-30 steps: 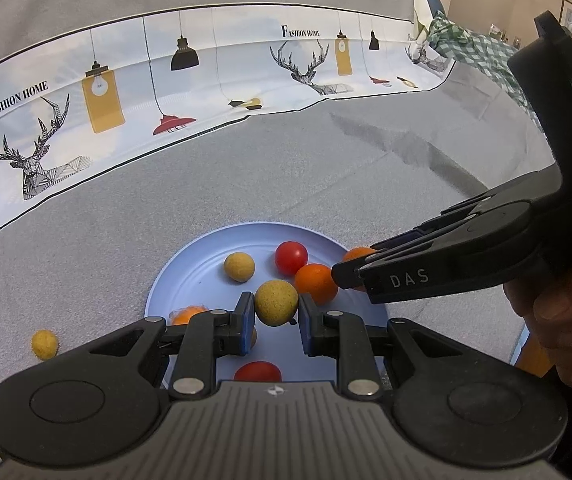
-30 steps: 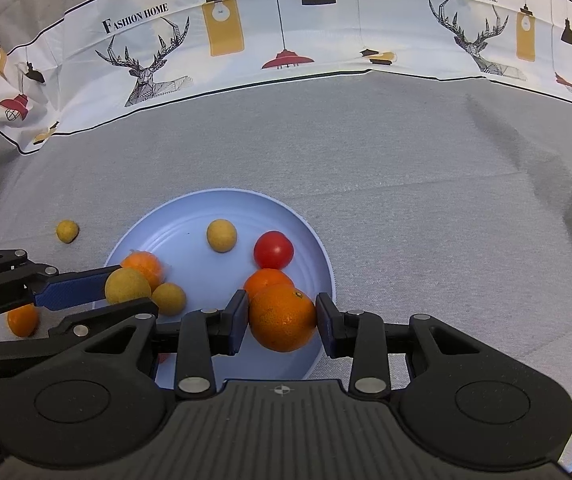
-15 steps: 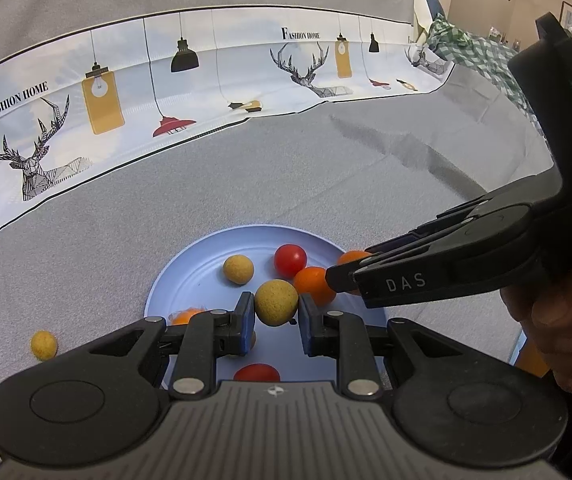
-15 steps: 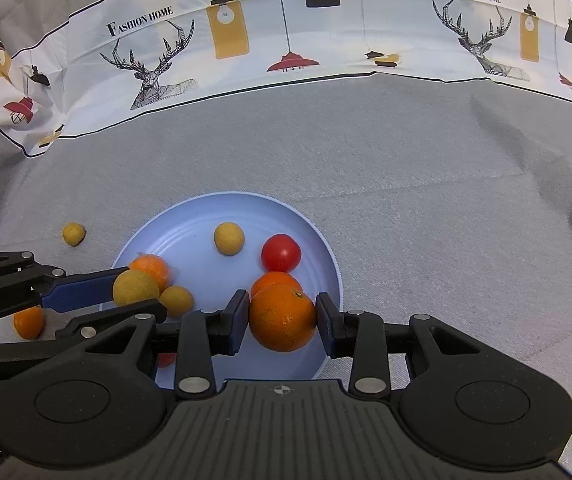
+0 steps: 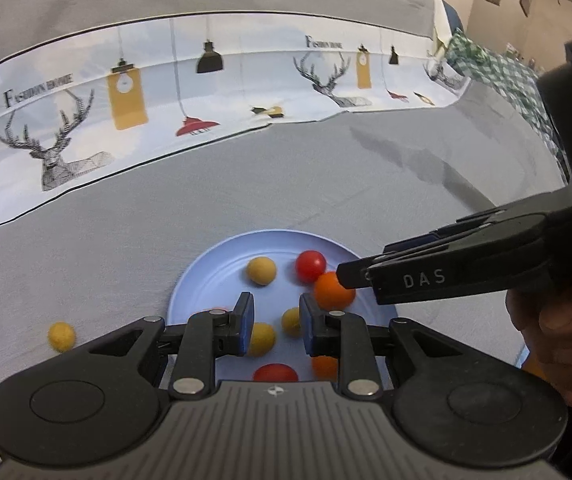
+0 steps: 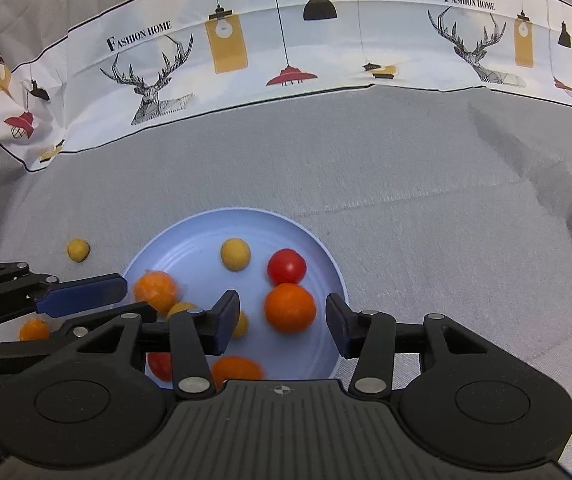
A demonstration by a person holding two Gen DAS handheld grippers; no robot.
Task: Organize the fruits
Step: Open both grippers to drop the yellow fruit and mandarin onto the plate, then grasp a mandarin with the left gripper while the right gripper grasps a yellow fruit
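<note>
Plate (image 6: 327, 264) sits on tabletop (image 6: 425, 184), holding most fruit; two fruits (image 6: 77, 250) lie left of it on the cloth.

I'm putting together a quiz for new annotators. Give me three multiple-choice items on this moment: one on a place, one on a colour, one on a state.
1. Where does the lone yellow fruit left of the plate lie?
A) on the grey cloth
B) on the plate
C) between the left tongs

2. What colour is the plate?
A) white
B) light blue
C) green

3. How do the right tongs stand?
A) shut on an orange
B) shut with nothing in them
C) open

Answers:
1 A: the fruit rests on the cloth, apart from the plate's rim.
2 B: the bare floor of the plate is pale blue.
3 C: a gap shows on each side of the orange, which lies on the plate between the fingers.
</note>
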